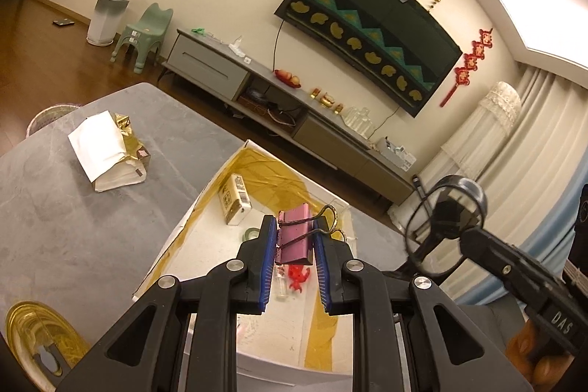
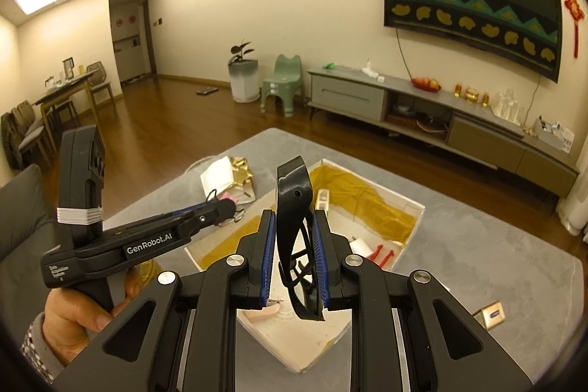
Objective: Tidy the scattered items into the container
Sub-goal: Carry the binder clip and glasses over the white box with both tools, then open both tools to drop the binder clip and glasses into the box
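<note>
My left gripper (image 1: 294, 245) is shut on a pink card-like item (image 1: 294, 237) with a black cord looped over it, held above the open white box with gold lining (image 1: 205, 204). To the right, my right gripper (image 1: 465, 237) holds black sunglasses (image 1: 455, 208). In the right wrist view, my right gripper (image 2: 294, 245) is shut on the sunglasses (image 2: 294, 193), upright over the box (image 2: 413, 219). The left gripper (image 2: 229, 206) comes in from the left, held by a hand (image 2: 73, 315). The box holds a cream packet (image 1: 235, 199), a red toy (image 1: 298, 276) and a small clear bottle (image 1: 281, 285).
On the grey table (image 1: 55, 208) lie a white and gold paper bag (image 1: 106, 149) and a round gold tin lid (image 1: 36, 337). A small gold box (image 2: 490, 315) sits right of the container. A wastebasket (image 1: 51, 116) stands past the table's far edge.
</note>
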`<state>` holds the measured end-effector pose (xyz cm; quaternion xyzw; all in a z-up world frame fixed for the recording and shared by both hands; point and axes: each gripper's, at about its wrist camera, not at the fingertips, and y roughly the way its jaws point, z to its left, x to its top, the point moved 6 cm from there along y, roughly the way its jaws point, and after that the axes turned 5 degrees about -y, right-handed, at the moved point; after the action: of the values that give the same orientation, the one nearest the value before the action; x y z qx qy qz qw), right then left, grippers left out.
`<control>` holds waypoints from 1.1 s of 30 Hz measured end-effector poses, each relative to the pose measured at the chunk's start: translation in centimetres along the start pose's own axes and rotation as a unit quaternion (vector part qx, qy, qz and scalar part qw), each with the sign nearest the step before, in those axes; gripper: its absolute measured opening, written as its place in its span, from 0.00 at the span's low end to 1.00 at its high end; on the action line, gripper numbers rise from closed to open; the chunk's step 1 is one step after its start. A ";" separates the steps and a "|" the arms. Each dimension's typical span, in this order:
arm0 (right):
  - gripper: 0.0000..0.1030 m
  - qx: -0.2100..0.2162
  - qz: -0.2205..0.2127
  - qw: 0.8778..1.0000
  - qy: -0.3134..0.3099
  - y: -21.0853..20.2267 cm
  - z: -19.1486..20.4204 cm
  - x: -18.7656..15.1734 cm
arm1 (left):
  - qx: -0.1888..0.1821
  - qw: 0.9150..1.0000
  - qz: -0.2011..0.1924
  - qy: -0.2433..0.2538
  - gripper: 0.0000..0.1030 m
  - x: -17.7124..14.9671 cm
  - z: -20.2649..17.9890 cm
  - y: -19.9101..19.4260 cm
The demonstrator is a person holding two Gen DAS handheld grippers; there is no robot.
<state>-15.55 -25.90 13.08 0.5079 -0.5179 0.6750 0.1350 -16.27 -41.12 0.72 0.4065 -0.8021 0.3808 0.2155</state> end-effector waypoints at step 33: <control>0.41 0.016 0.110 0.994 -0.002 12.8 -2.6 -3.4 | 0.095 0.994 0.055 0.008 0.37 0.3 2.1 6.9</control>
<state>-24.53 -28.01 3.18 0.4512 -0.5600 0.6930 0.0504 -22.14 -40.26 -3.41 0.3778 -0.7816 0.4695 0.1609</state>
